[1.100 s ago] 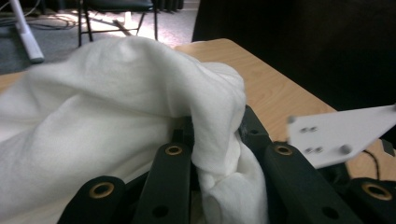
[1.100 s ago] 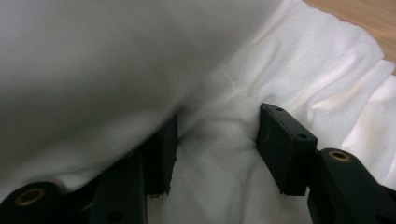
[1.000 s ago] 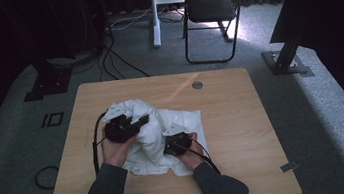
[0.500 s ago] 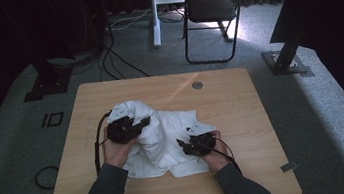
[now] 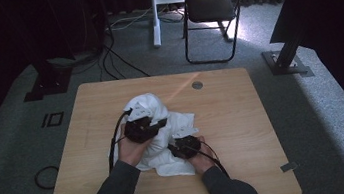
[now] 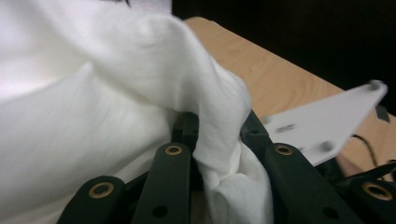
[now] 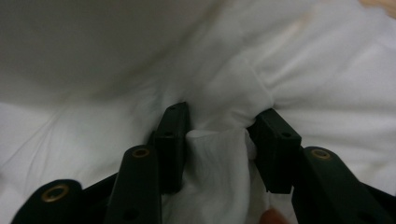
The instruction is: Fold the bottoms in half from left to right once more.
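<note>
A crumpled white cloth [image 5: 154, 110] lies on the wooden table [image 5: 243, 118], left of its middle. My left gripper [image 5: 162, 124] rests on top of the cloth, pointing right. In the left gripper view its jaws [image 6: 217, 128] are shut on a fold of the cloth [image 6: 116, 93]. My right gripper [image 5: 174, 149] sits at the cloth's near right edge. Its jaws [image 7: 219, 126] have just been closing, and a bunched pleat of cloth [image 7: 219, 154] is squeezed between the pads. The right gripper's grey plate [image 6: 327, 123] shows beyond the left jaws.
Behind the table stand a black folding chair [image 5: 208, 6] and a white post [image 5: 154, 13]. Black stand bases sit on the carpet at the left [image 5: 47, 85] and right [image 5: 286, 61], with cables [image 5: 120, 63] between them. A round grommet [image 5: 197, 85] marks the far tabletop.
My left gripper has slid to the right with its fold. The right gripper went out to the right, then came back left onto the cloth, which is now more bunched.
</note>
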Motion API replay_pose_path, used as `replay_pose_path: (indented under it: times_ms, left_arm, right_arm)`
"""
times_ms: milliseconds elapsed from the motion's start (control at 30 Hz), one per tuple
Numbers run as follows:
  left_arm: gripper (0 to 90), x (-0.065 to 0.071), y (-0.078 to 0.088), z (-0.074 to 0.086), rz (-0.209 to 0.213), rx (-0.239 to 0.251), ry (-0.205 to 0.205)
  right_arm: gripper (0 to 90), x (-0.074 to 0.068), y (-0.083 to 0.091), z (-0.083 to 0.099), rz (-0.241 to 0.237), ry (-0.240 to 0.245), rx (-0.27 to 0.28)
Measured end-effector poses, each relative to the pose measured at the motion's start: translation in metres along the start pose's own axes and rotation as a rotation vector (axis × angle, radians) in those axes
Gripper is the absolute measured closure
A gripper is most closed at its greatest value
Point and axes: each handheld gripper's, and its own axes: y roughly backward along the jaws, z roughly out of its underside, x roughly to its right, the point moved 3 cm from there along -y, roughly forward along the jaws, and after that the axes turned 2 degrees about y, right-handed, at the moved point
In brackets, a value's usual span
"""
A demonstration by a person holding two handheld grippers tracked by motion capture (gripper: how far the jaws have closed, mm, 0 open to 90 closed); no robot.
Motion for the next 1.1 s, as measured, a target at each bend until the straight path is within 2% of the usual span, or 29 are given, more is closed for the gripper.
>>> replay_pose_path:
  times_ms: [67, 100, 167, 200, 233, 367, 400, 500, 533, 600, 733, 800, 867, 933, 1000, 1067, 1100]
  left_arm:
    - [78.7, 0.003, -0.008, 0.007, -0.007, -0.030, -0.015]
    - [78.6, 0.003, -0.010, 0.009, -0.007, -0.038, -0.015]
    - [78.6, 0.003, -0.013, 0.015, 0.008, -0.048, -0.002]
    - [78.6, 0.003, -0.015, 0.018, 0.014, -0.054, 0.002]
    - [78.6, 0.005, -0.017, 0.022, 0.022, -0.062, 0.003]
    - [78.5, 0.014, -0.029, 0.034, 0.047, -0.096, 0.000]
    - [78.5, 0.017, -0.034, 0.039, 0.056, -0.108, -0.001]
    - [78.4, 0.027, -0.046, 0.054, 0.070, -0.156, -0.030]
    - [78.4, 0.030, -0.050, 0.058, 0.070, -0.169, -0.040]
    - [78.4, 0.034, -0.058, 0.067, 0.069, -0.191, -0.048]
    - [78.4, 0.034, -0.069, 0.076, 0.079, -0.199, -0.026]
    - [78.3, 0.033, -0.072, 0.079, 0.082, -0.196, -0.016]
    - [78.1, 0.034, -0.073, 0.080, 0.076, -0.192, -0.011]
    - [77.9, 0.034, -0.073, 0.080, 0.074, -0.193, -0.010]
    - [77.4, 0.035, -0.072, 0.080, 0.076, -0.192, -0.008]
    - [76.6, 0.034, -0.072, 0.079, 0.081, -0.190, 0.003]
    - [75.8, 0.034, -0.071, 0.079, 0.088, -0.190, 0.010]
  right_arm:
    - [56.4, 0.000, -0.001, -0.001, -0.044, 0.010, 0.003]
    - [54.4, 0.004, 0.002, 0.000, -0.083, 0.003, -0.002]
    - [53.1, 0.011, 0.011, 0.003, -0.130, -0.009, -0.003]
    - [51.6, 0.016, 0.018, 0.006, -0.132, -0.005, 0.005]
    - [50.5, 0.023, 0.026, 0.010, -0.121, -0.004, 0.009]
    - [53.0, 0.053, 0.047, 0.023, -0.037, -0.085, 0.013]
    - [54.2, 0.059, 0.049, 0.026, -0.023, -0.114, 0.008]
    - [55.4, 0.072, 0.050, 0.030, 0.046, -0.150, -0.021]
    - [55.4, 0.076, 0.053, 0.030, 0.062, -0.179, -0.014]
    - [54.9, 0.081, 0.063, 0.025, 0.068, -0.224, 0.041]
    - [51.6, 0.078, 0.096, 0.003, 0.078, -0.202, 0.178]
    - [49.8, 0.071, 0.112, -0.010, 0.052, -0.171, 0.252]
    - [45.8, 0.060, 0.120, -0.021, 0.008, -0.137, 0.297]
    - [43.5, 0.049, 0.117, -0.028, -0.034, -0.087, 0.283]
    - [45.3, 0.045, 0.106, -0.029, -0.001, -0.062, 0.241]
    - [57.8, 0.047, 0.092, -0.027, 0.029, -0.084, 0.167]
    - [64.2, 0.049, 0.086, -0.024, 0.016, -0.098, 0.148]
